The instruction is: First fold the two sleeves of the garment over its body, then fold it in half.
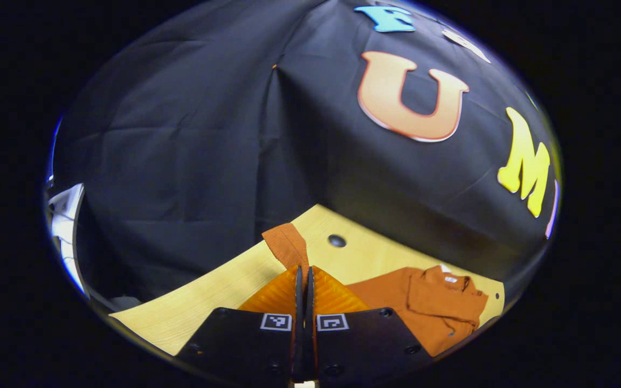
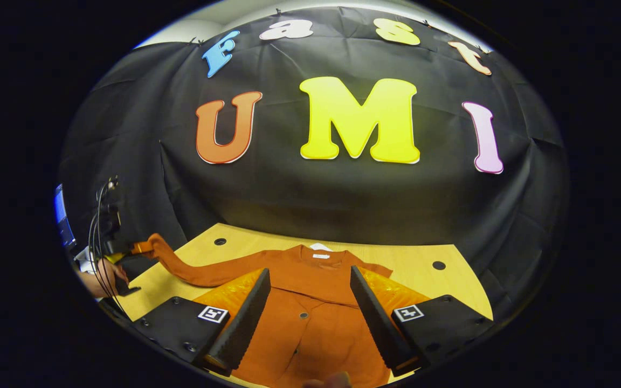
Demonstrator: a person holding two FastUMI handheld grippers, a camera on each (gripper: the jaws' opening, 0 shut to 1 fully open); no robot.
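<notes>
On a pale wooden table [image 2: 429, 253], an orange shirt [image 2: 316, 318] lies flat, 1 sleeve [image 2: 192, 269] lifted.
The left gripper [image 1: 305, 280] clenches the cuff; the right gripper [image 2: 308, 293] hovers, released. A loose pinch could drop the sleeve short.

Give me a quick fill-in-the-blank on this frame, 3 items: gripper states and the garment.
1. The left gripper is shut on the garment's ____.
2. The right gripper hangs over the orange garment with its fingers ____.
3. The garment lies on a ____ table.
Missing words: sleeve; open; wooden
</notes>
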